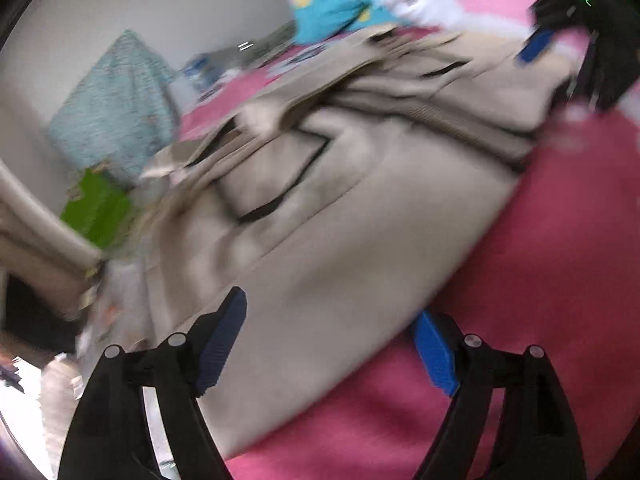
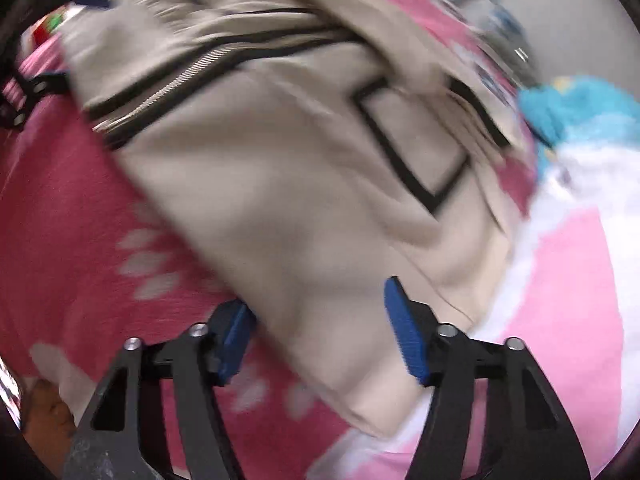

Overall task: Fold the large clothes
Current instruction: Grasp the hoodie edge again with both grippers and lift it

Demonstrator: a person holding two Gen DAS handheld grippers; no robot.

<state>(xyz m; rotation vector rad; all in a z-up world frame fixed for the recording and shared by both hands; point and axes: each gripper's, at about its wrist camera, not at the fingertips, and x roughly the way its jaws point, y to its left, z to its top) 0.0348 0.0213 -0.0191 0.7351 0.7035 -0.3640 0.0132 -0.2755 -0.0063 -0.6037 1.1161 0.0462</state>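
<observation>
Left gripper [image 1: 334, 338]: jaws apart, nothing between the pads, poised over the near edge of the beige jacket [image 1: 352, 184]. Right gripper [image 2: 320, 330]: jaws partly apart, straddling a folded corner of the beige jacket [image 2: 288, 184]; whether the pads press on it cannot be told through the blur.

The jacket lies spread on a pink blanket [image 1: 552, 248] covering the bed. Judged by its soft creases, the cloth is limp, light and non-fragile; the zipper [image 2: 172, 84] adds local stiffness. Recommended grip: pinch hem corners or folded edges, avoiding the zipper.
</observation>
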